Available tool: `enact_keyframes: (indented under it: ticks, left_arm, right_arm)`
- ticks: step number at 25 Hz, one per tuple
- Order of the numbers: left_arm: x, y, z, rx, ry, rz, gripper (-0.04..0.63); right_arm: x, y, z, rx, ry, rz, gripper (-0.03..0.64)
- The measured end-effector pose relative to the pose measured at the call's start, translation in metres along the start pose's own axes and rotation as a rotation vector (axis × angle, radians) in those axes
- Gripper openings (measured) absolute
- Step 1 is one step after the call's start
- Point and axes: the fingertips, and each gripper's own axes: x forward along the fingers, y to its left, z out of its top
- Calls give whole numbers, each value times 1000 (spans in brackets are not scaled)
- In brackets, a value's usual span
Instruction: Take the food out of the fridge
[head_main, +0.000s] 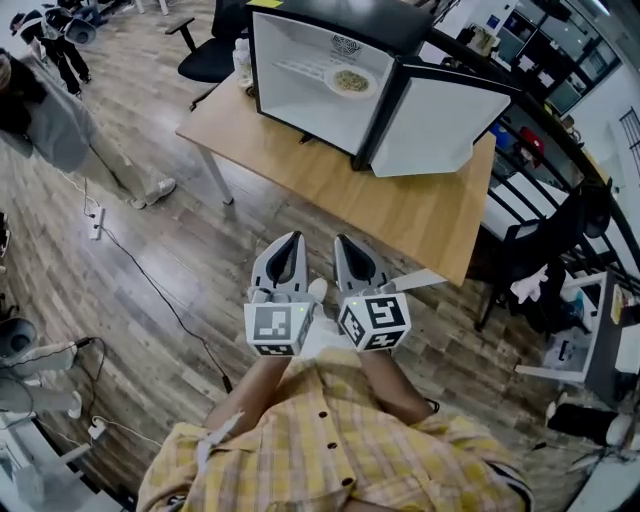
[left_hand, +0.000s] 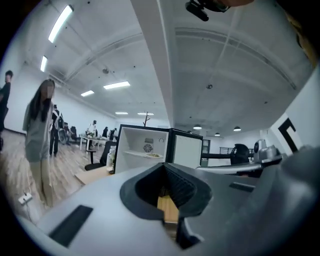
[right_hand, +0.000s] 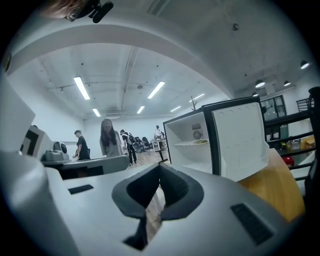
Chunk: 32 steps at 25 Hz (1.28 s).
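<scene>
A small black fridge (head_main: 330, 60) stands on a wooden table (head_main: 300, 170) with its door (head_main: 440, 125) swung open to the right. On its white shelf lies a plate of food (head_main: 351, 80), which shows again as a small plate (left_hand: 152, 155) in the left gripper view and as the same plate (right_hand: 201, 142) in the right gripper view. My left gripper (head_main: 288, 248) and right gripper (head_main: 348, 250) are held side by side close to my body, short of the table's near edge. Both point towards the fridge. Their jaws meet at the tips, empty.
A person (head_main: 50, 120) stands on the wooden floor at the left, beside cables (head_main: 150, 290) and a power strip. An office chair (head_main: 210, 50) sits behind the table's left end. Black railing and shelving (head_main: 540, 180) with clutter run along the right.
</scene>
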Motion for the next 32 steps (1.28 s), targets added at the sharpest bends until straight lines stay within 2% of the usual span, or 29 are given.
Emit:
enact_keyframes:
  ticks: [5, 9, 12, 16, 21, 26, 32]
  left_arm:
    - [40, 16, 8, 29, -5, -33, 6]
    - [73, 26, 21, 135, -7, -45, 6]
    - [101, 34, 22, 95, 13, -62, 6]
    - [131, 40, 28, 147, 18, -67, 6]
    - [172, 51, 23, 92, 52, -102, 6]
    - [214, 56, 30, 137, 51, -102, 6]
    - [252, 66, 14, 93, 105, -125, 6]
  right_arm:
    - [42, -21, 11, 21, -32, -19, 8]
    - [73, -35, 23, 18, -49, -36, 8]
    - [96, -50, 31, 30, -52, -40, 8]
    - [120, -65, 42, 25, -59, -44, 8]
    - [155, -81, 43, 91, -40, -3, 8]
    - [182, -108, 53, 97, -51, -8, 8]
    - [193, -127, 46, 108, -31, -30, 8]
